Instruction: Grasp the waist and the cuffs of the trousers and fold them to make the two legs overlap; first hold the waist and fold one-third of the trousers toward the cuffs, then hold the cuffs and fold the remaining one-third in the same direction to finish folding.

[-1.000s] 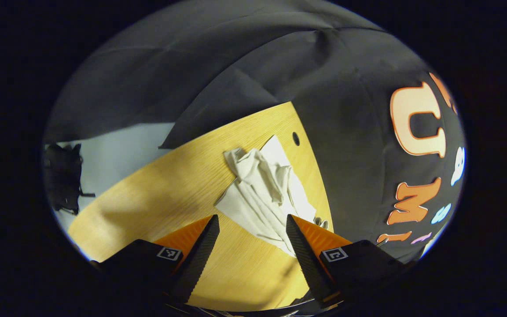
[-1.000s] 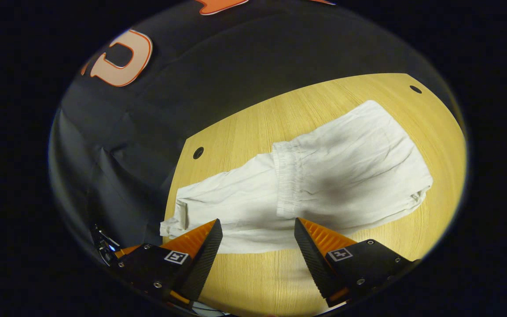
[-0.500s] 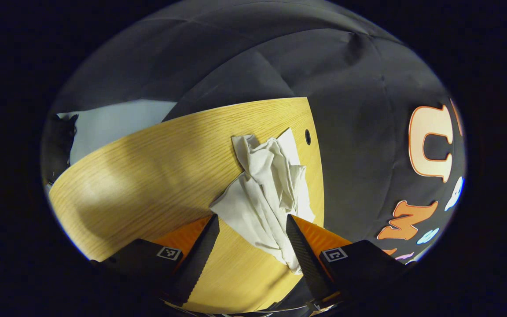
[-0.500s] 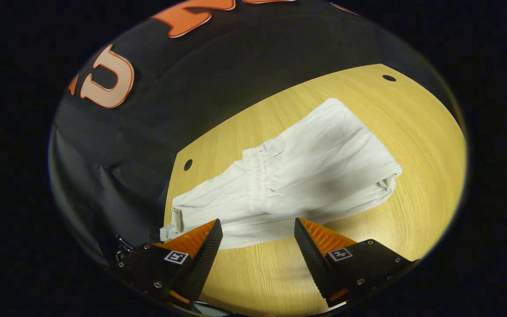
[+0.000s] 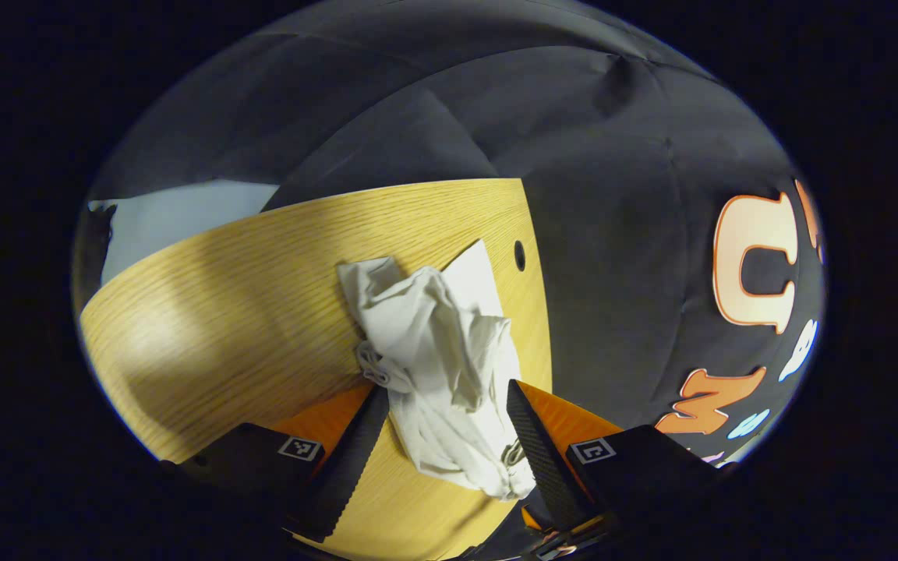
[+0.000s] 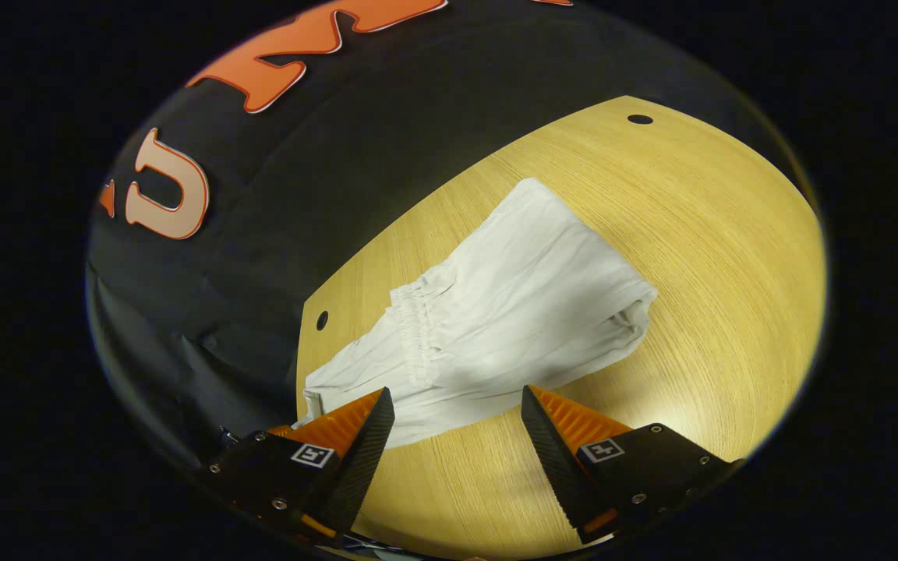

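White trousers (image 6: 519,304) lie on the wooden table (image 6: 714,257), with the elastic waistband (image 6: 415,335) folded over onto the legs. The cuff end (image 6: 316,389) sits near the table's edge, just beyond my right gripper (image 6: 457,436), which is open and hangs over the cloth's near hem. In the left gripper view the trousers (image 5: 433,343) look bunched and wrinkled. My left gripper (image 5: 445,440) is open, and the cloth's near end lies between its fingers without being pinched.
The table (image 5: 246,296) has small round holes (image 5: 519,255) (image 6: 640,119) (image 6: 322,319) near its edges. Black booth cloth (image 5: 636,257) hangs close beside the table. A patch of pale floor (image 5: 176,214) lies past the far edge.
My left gripper has come closer to the trousers, so their near end now lies between its fingers. The right gripper view has swung, and the trousers sit farther left in it.
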